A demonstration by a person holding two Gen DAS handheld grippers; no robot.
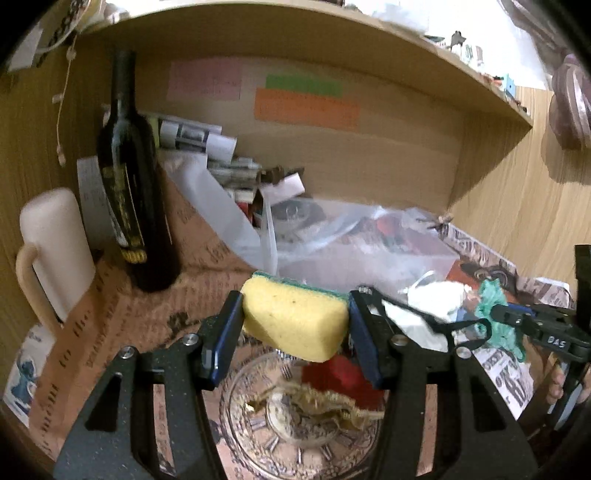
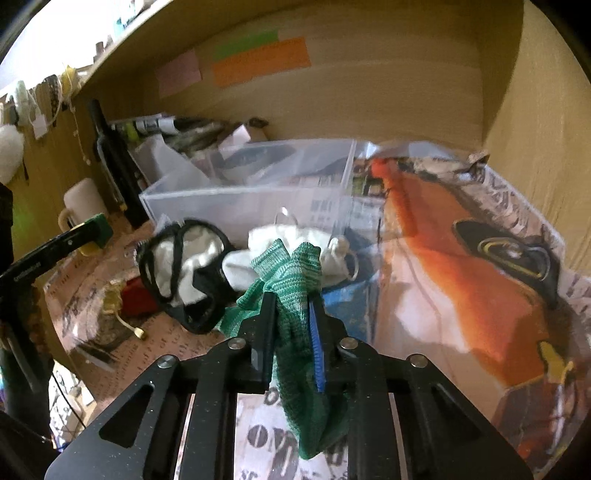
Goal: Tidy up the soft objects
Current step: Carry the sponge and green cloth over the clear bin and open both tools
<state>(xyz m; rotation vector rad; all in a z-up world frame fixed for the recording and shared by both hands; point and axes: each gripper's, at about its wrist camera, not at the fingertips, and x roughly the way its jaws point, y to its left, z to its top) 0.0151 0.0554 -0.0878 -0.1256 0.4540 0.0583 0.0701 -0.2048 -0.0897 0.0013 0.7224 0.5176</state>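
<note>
Clear bin (image 2: 243, 192) and dark bottle (image 1: 129, 177) ahead; shelf board (image 1: 295, 33) overhead.

The coloured notes (image 1: 306, 104) are too blurred to read; the glass plate (image 1: 236, 402) runs off the bottom edge.

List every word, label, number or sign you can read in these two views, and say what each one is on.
"DAS": white letters on the right gripper body, seen from the left wrist view.
Wine bottle label: gold print, too blurred to read.
Pink, green and orange paper notes on the shelf back: writing too faint to read.
Newspaper-print table cover: large letters, blurred, not readable.
Left gripper body in the right wrist view: small white text, unreadable.
</note>
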